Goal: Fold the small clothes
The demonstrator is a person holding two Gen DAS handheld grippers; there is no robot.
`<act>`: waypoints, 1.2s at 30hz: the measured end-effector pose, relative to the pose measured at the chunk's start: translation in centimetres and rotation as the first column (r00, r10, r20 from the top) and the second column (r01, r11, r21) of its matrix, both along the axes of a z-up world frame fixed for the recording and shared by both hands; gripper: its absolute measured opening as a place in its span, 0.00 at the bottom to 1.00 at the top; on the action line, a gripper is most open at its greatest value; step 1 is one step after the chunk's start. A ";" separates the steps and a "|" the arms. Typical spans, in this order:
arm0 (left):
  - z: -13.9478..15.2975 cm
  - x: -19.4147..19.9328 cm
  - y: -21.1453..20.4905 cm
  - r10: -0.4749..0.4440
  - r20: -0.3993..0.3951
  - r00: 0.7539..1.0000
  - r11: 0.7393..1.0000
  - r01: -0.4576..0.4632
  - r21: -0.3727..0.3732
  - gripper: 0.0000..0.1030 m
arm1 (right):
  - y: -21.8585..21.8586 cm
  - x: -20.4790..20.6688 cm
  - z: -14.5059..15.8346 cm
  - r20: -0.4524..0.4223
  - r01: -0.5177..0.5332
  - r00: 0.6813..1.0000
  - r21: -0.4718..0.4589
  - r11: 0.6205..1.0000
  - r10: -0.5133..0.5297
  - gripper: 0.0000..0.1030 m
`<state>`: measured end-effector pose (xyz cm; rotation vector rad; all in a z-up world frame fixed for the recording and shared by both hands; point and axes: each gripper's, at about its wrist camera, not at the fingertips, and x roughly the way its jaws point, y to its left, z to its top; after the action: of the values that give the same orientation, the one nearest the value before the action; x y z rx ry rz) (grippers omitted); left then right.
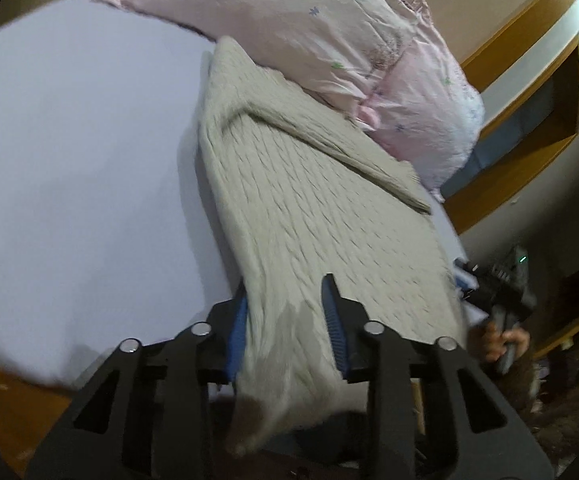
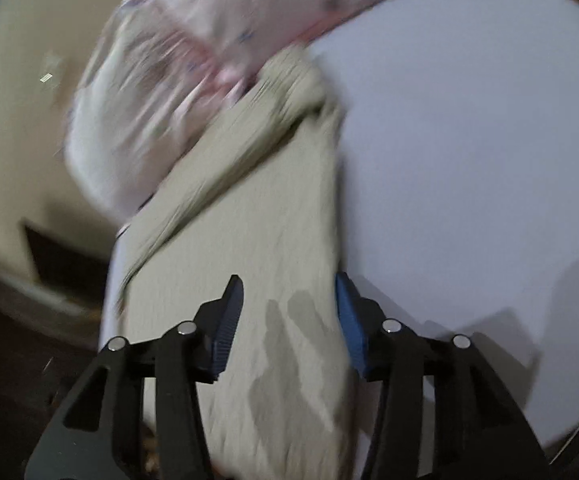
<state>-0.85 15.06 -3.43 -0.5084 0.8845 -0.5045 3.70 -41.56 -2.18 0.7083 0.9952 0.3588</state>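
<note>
A beige cable-knit garment [image 1: 309, 208] lies on the white bed sheet [image 1: 81, 184], its far end tucked against the pillows. My left gripper [image 1: 287, 300] has the near hem bunched between its blue-padded jaws, which stand wide apart. My right gripper [image 2: 289, 296] straddles the other near corner of the same garment [image 2: 265, 220]; its jaws stand wide too, with cloth running between them. The right view is blurred by motion. The right gripper and the hand holding it also show in the left wrist view [image 1: 501, 300], at the garment's right edge.
Two pink flowered pillows [image 1: 329, 40] lie at the head of the bed [image 2: 469, 160], over the garment's far end. A wooden headboard with a recessed shelf [image 1: 529, 112] stands at the right. The wooden floor [image 1: 9, 408] shows beyond the bed's near edge.
</note>
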 end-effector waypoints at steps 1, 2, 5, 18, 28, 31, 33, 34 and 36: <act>-0.3 -0.8 0.0 -0.010 -0.007 1.000 0.999 0.010 -0.031 0.29 | 0.2 -1.1 -0.2 0.002 -0.029 1.000 0.036 0.999 0.029 0.45; -0.5 -1.3 0.0 -0.015 -0.009 1.000 0.999 0.015 -0.050 0.26 | 0.2 -2.5 -0.7 0.005 -0.069 0.998 0.087 0.994 0.069 0.40; -1.2 -2.9 -0.1 -0.022 -0.029 0.999 0.994 0.019 -0.111 0.19 | -0.3 -6.0 -1.6 0.017 -0.124 0.992 0.155 0.980 0.122 0.31; 7.6 11.5 0.5 0.195 0.110 0.974 0.979 -0.187 -0.085 0.06 | -2.9 6.0 5.6 0.308 -0.113 0.951 0.368 0.923 -0.006 0.07; 1.9 27.8 -1.6 0.325 -0.119 0.938 0.946 -0.324 0.030 0.06 | -3.7 19.8 -2.7 -0.028 0.285 0.954 0.387 0.877 -0.297 0.12; 1.9 27.2 0.0 0.284 -0.143 0.948 0.950 -0.299 -0.094 0.25 | -3.6 20.5 -2.9 -0.030 0.290 0.949 0.470 0.833 -0.314 0.54; 2.8 26.3 1.0 0.303 -0.114 0.946 0.939 -0.317 -0.133 0.70 | -3.1 20.7 -1.5 0.030 0.267 0.950 0.445 0.855 -0.312 0.81; 3.7 25.0 1.8 0.341 -0.067 0.938 0.927 -0.347 -0.140 0.76 | -2.9 20.9 -0.9 0.053 0.261 0.949 0.424 0.867 -0.312 0.85; 5.0 23.9 2.5 0.380 -0.019 0.925 0.918 -0.380 -0.113 0.83 | -2.8 20.3 0.4 0.099 0.247 0.948 0.364 0.898 -0.301 0.90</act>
<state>23.01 17.60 1.60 -0.7659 0.7317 -0.1994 24.04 -44.38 -1.79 1.1133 0.6770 0.3376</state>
